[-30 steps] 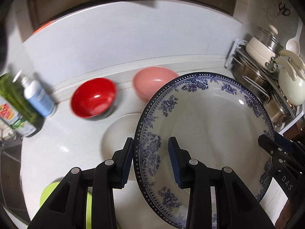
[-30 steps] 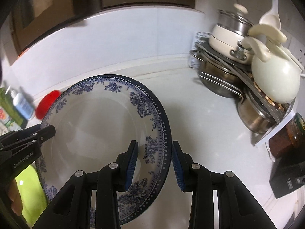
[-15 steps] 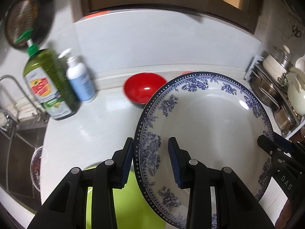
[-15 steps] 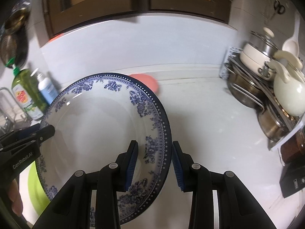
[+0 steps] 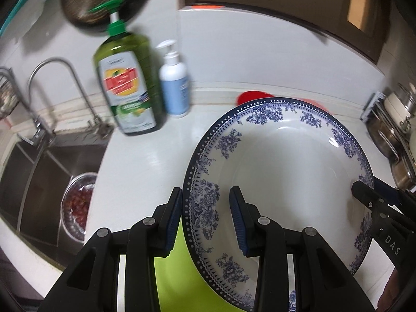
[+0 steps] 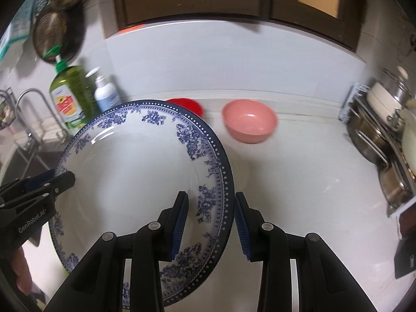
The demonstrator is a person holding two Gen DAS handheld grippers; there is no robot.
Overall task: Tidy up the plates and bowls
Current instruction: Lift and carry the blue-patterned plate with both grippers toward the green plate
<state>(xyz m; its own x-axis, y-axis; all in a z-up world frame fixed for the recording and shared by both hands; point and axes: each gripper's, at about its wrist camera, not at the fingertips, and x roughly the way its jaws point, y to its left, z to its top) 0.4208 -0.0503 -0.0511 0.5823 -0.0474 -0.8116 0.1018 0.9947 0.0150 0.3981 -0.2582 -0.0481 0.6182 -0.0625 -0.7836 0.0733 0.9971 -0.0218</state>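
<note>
A large white plate with a blue floral rim (image 5: 286, 169) (image 6: 135, 161) hangs above the counter, held from both sides. My left gripper (image 5: 205, 195) is shut on its left rim, and my right gripper (image 6: 211, 197) is shut on its right rim. Each gripper's tip shows in the other's view, the right one (image 5: 364, 197) and the left one (image 6: 62, 179). A lime green plate (image 5: 171, 273) lies under the plate's left edge. Behind it by the wall sit a red bowl (image 6: 187, 105) and a pink bowl (image 6: 249, 123).
A green dish-soap bottle (image 5: 127, 88) and a white-and-blue pump bottle (image 5: 174, 88) stand by the wall. Left of them are a faucet (image 5: 52, 78) and a sink (image 5: 39, 161) holding a metal strainer (image 5: 78, 205). A pot rack (image 6: 377, 130) fills the right end.
Both grippers have carried the plate leftward along the counter. The bowls have slid right and behind it. The sink and bottles have come into view, and the green plate now lies beneath.
</note>
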